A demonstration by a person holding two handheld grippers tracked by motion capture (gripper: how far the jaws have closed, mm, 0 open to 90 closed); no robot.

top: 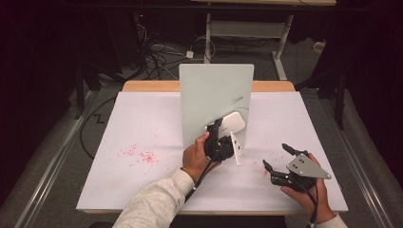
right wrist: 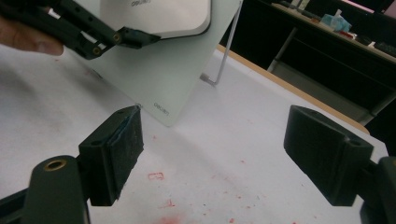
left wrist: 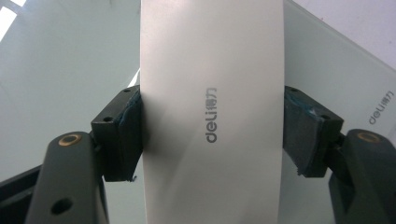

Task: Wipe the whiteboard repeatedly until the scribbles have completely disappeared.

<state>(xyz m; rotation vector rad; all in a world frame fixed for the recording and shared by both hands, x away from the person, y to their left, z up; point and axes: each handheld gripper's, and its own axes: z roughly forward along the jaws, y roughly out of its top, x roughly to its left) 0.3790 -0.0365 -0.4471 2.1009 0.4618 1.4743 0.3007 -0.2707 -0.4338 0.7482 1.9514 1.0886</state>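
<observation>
Jaws of the right gripper (top: 275, 162) stand wide and empty, resting low on the white table cover (top: 142, 118) near the front edge, probably waiting its turn. Farther in, the left gripper (top: 219, 129) clamps the white rounded-rectangle plastic eraser block (left wrist: 212, 112) from both sides, pressing it flat against the pale green upright board (top: 214, 90), apparently to wipe its face. Behind the board lies the wooden table edge (top: 142, 86).
</observation>
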